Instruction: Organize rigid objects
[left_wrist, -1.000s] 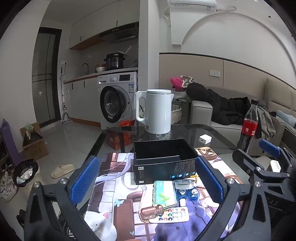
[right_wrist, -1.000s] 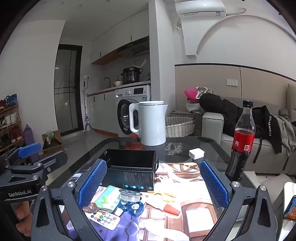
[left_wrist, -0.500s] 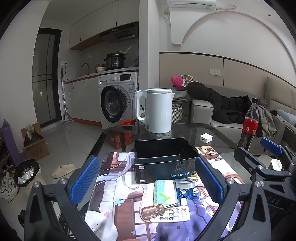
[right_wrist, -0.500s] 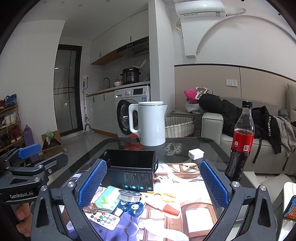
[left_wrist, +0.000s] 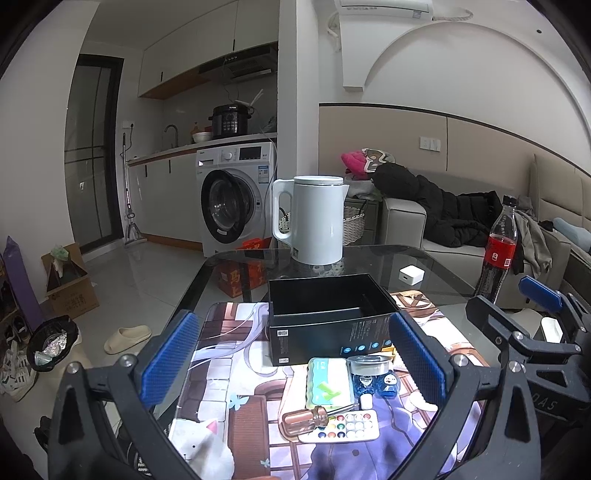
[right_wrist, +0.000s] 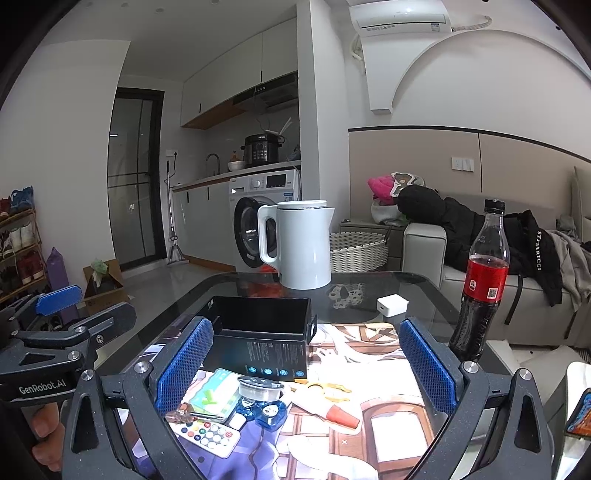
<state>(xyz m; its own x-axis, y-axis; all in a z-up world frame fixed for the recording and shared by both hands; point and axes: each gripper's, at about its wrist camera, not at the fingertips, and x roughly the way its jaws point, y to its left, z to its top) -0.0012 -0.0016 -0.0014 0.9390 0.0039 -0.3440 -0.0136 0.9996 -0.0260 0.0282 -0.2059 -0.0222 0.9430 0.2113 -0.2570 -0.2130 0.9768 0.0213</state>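
Both mine spread wide, holding nothing: left gripper (left_wrist: 291, 360), right gripper (right_wrist: 304, 363). Clutter bunched on mat just in front of one black box (left_wrist: 325, 317), box open. One remote (left_wrist: 341, 426), one green case (left_wrist: 330, 380) touching. Bare glass behind box up to kettle (right_wrist: 301, 245). Screwdriver (left_wrist: 306, 419) shaft half hidden. One cola bottle (right_wrist: 480, 284) near right edge.

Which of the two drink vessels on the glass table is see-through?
The cola bottle with the red label and black cap, at the table's right edge: dark liquid shows through it. The white kettle at the far edge is opaque.
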